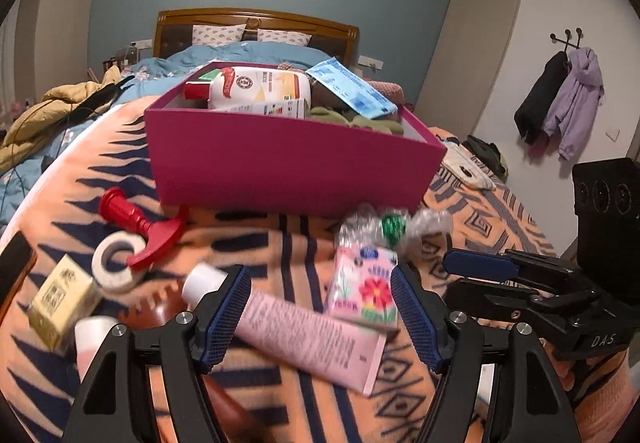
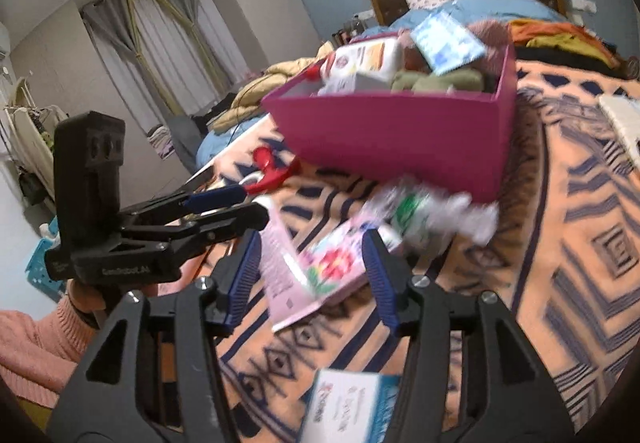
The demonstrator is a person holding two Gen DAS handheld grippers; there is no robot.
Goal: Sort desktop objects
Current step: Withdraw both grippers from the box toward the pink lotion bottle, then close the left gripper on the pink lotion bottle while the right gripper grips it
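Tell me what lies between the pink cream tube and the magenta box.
In the left wrist view, the flowered pink tissue pack and a crumpled clear plastic bottle lie between the pink cream tube and the magenta box, on the orange patterned blanket.

Both the left gripper and the right gripper hover low with jaws spread wide and nothing between them, the right one just right of the left's jaws, angled inward.
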